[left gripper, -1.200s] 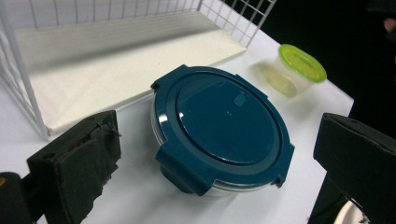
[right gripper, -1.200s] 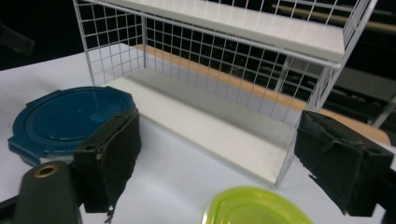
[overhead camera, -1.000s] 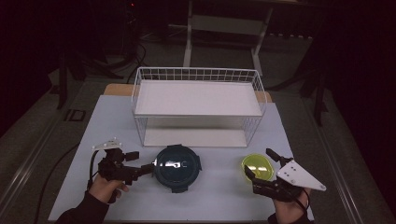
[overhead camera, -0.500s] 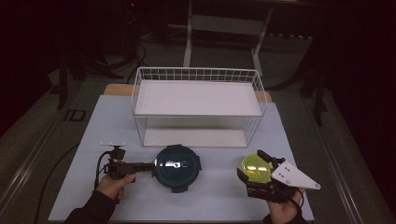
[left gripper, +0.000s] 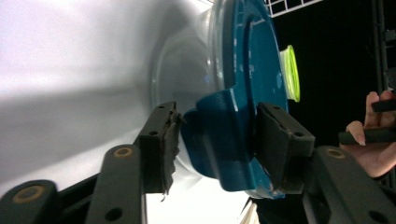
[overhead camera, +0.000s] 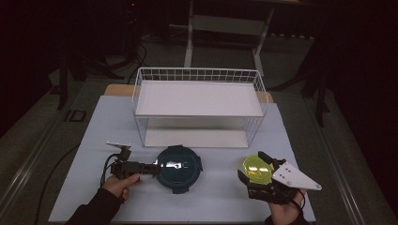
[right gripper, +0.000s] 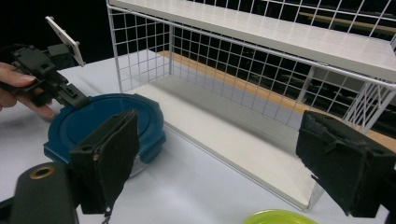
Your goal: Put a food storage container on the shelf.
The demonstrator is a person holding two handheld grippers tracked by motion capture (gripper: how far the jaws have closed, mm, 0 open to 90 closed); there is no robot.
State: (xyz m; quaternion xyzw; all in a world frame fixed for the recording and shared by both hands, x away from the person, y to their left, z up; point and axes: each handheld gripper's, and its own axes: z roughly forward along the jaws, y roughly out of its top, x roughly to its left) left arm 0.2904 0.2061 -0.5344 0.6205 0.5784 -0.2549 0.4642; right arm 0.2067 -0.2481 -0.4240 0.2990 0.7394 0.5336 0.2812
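1. Starting at 9 o'clock on the pale blue-white table top (overhead camera: 94,140), your left gripper (overhead camera: 151,168) reaches sideways to the round clear container with the dark teal snap-on lid (overhead camera: 179,168). Its jaws bracket one of the lid's latch tabs (left gripper: 219,140), close either side; whether they are already pinching it I cannot tell.
2. That container sits near the table's 6 o'clock edge, just in front of the white wire two-tier shelf rack (overhead camera: 199,105) at 12 o'clock. It looks rigid and probably light if empty. The hinged tab could flex or pop open, so the firm lid rim beside it is likely the safer hold; the clear wall looks smooth and slippery.
3. Towards 4 o'clock, your right gripper (overhead camera: 257,171) has its jaws spread wide around the small round yellow-green translucent lid or dish (overhead camera: 256,168), not closed on it. Thin and light, it could skid; take it across its rim.
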